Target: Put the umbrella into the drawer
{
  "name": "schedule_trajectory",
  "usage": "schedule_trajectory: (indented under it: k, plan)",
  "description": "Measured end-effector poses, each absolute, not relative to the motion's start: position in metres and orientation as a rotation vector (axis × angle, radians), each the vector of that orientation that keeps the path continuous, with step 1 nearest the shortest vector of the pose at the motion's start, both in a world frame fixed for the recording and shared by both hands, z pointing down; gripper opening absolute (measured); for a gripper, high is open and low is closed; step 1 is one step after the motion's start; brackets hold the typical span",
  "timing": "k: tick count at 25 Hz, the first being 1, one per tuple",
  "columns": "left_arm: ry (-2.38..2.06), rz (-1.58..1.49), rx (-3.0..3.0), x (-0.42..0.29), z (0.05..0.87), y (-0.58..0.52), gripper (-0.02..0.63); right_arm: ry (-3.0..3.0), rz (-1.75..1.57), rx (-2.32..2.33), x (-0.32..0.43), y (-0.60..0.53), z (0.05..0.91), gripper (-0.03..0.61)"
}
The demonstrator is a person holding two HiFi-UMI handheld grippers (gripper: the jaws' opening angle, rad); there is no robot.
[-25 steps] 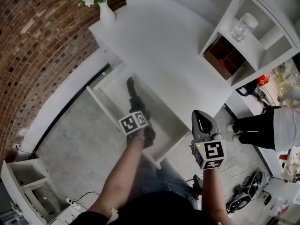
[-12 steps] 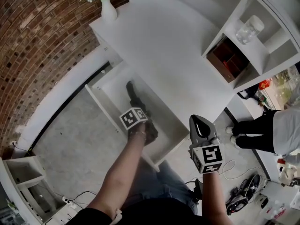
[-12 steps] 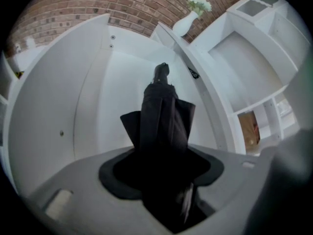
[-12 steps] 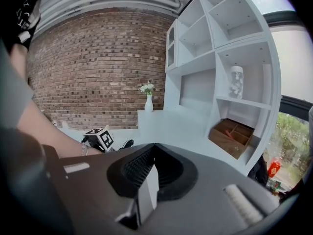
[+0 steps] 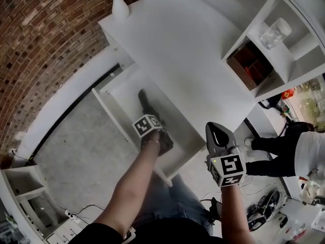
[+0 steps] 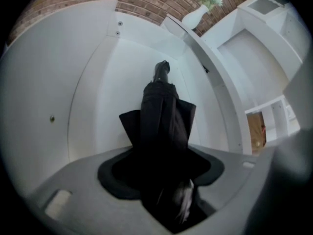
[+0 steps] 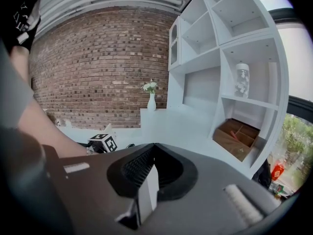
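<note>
Status: folded black fabric umbrella (image 6: 159, 114) is already inside the open white drawer (image 6: 98, 102) that's pulled out from under the white desk top (image 5: 177, 50). It lies lengthwise, knobbed end toward the drawer's back wall and roughly centred btw the side walls. Left gripper (image 6: 161, 154) is clamped on the near end of the umbrella, w/ fabric bunched btw the jaws and flaring out on both sides. Can't tell if the far end rests on the drawer floor or hangs just above it; near end looks low, inside the drawer walls. Right gripper (image 7: 152, 148) has jaws together w/ nothing in them, held off to the right, well apart from the drawer and pointing at the desk and white shelf unit (image 7: 230, 58), so it's idle. My read: task mostly done, transport and placement basically complete. Left to do: settle the near end on the floor, let go, pull the left gripper out w/o snagging fabric. Drawer is open; closing it isn't in the task.
</note>
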State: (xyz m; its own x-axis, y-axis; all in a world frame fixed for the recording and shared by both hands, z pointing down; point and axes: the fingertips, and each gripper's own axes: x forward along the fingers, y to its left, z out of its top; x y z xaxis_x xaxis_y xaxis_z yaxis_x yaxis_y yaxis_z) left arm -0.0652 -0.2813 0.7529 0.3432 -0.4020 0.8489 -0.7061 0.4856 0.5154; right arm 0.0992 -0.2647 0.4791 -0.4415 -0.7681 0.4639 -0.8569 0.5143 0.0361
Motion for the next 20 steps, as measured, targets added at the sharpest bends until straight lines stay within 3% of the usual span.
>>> schedule_trajectory:
  k: [20]
  plan:
    - [-1.193, 0.199, 1.19, -0.065, 0.719, -0.274, 0.342, -2.374, 0.304, 1.306, 0.083, -0.26, 0.47, 0.003]
